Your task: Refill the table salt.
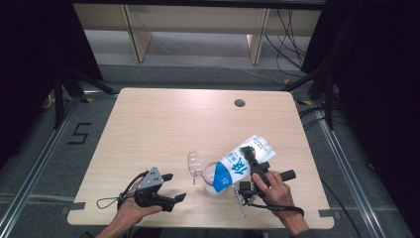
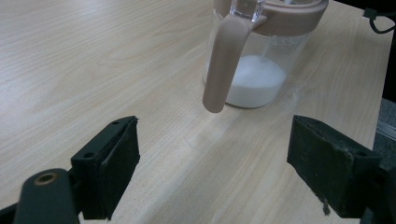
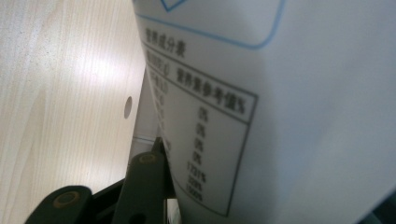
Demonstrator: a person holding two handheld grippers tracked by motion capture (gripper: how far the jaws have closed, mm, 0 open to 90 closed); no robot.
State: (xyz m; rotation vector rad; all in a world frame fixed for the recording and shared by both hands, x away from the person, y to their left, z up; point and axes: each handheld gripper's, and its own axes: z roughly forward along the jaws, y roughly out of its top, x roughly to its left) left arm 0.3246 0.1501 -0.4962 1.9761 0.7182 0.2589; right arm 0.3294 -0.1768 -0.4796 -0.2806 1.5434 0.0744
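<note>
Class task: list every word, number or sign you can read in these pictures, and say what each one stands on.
"5": black figure on the grey floor left of the table.
"0%", in several rows: nutrition table printed on the white bag, right gripper view.
Chinese heading and row labels of that nutrition table: too blurred to read surely.
Large white character on the bag's blue front: too small to read.

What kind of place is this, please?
Probably a lab recording bay, not a kitchen: a bare wooden table on grey carpet, black curtains at the sides, and loose cables behind.
</note>
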